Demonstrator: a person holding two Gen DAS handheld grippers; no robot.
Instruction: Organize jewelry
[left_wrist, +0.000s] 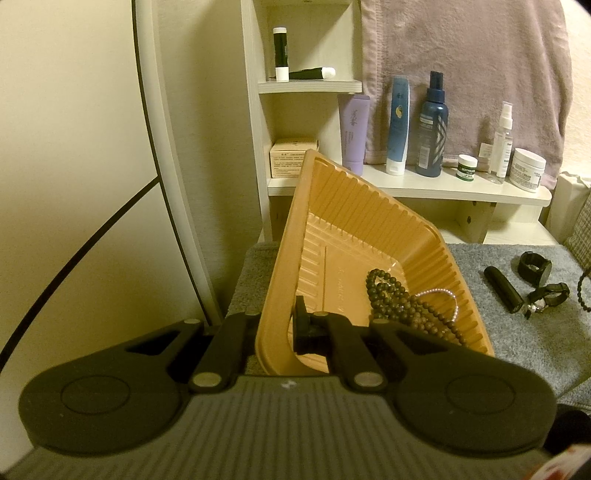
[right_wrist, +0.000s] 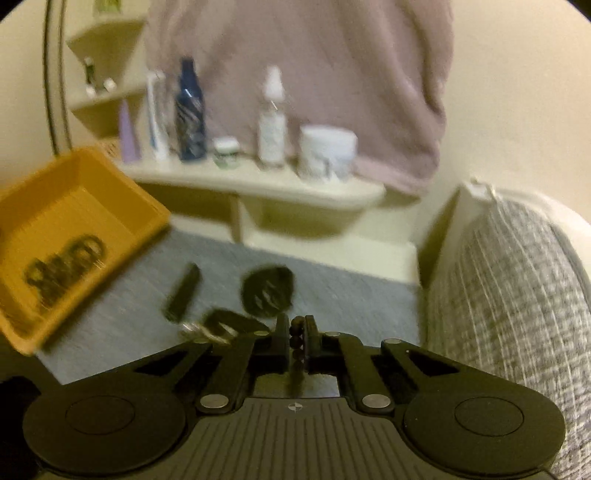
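Both my grippers clamped, both pitched downward

My left gripper (left_wrist: 275, 325) is closed on the near rim of the orange tray (left_wrist: 280, 236), one finger outside the wall and one inside, tipping it up. My right gripper (right_wrist: 296, 332) is pinched on a strand of dark beads (right_wrist: 296, 334) running between its fingers.

We see an orange ribbed tray (left_wrist: 332, 206), dark brown beads (left_wrist: 391, 295) beside a pale pink bracelet (left_wrist: 439, 293), grey cloth (left_wrist: 524, 332), and a mauve towel (left_wrist: 461, 55).
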